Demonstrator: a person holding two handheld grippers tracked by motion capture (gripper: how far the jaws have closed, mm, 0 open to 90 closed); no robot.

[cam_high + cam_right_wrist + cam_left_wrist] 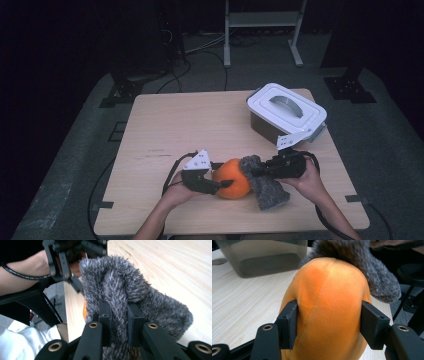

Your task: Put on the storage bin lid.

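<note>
Jaws of the left claw (328, 322) were clamped on the flanks of the orange plush toy (232, 178), and the right claw (119, 322) pinched a fold of its grey furry part (264, 183). Pulling well probably called for a firm left hold and a slow, straight draw rightward. The toy lay near the desk (165, 130) front edge, long axis running left-right, grey end rightward; the lidded bin (285, 112) sat behind.

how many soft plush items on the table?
2. A round orange plush toy near the front edge, clamped by the left tool; a grey fuzzy fabric piece touching its right side, pinched by the right tool.
</note>
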